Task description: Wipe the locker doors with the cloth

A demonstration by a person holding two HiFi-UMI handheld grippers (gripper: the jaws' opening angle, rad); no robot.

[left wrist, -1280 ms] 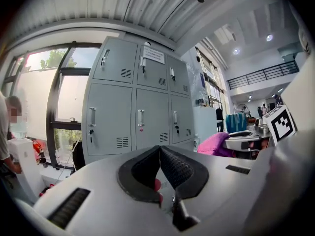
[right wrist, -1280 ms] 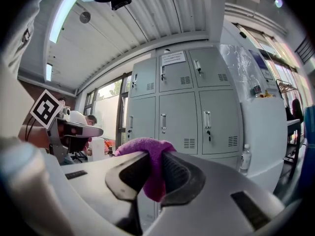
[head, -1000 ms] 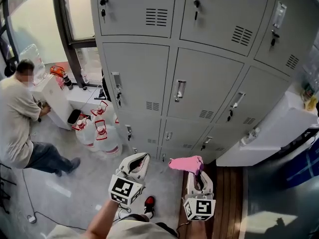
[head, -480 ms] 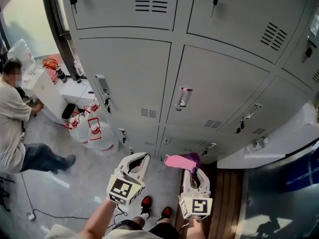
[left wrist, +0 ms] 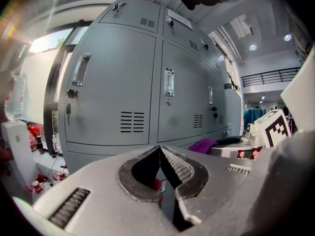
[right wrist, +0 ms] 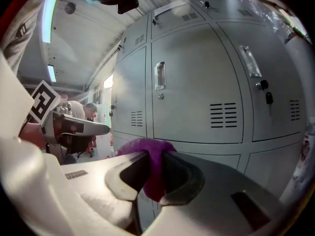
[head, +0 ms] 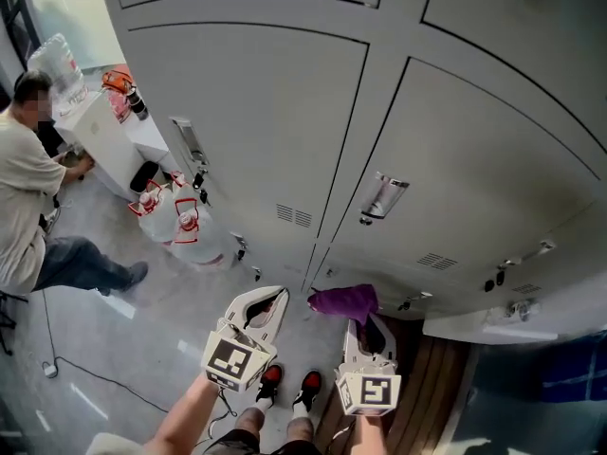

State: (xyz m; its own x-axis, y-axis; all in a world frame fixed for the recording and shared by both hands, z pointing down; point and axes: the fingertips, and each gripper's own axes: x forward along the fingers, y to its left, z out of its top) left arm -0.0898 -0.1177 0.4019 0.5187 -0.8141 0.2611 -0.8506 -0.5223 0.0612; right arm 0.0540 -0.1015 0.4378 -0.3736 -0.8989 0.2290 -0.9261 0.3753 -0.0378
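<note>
Grey locker doors (head: 256,131) rise ahead of both claws; right claw (right wrist: 153,171) pinches crumpled purple cloth (right wrist: 145,149), left claw (left wrist: 160,154) closed, empty.

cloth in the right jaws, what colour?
Purple cloth, shown best in the right gripper view.

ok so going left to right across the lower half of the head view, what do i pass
person in the beige shirt → water jugs → left gripper → purple cloth, held by the right gripper → wooden floor strip
</note>
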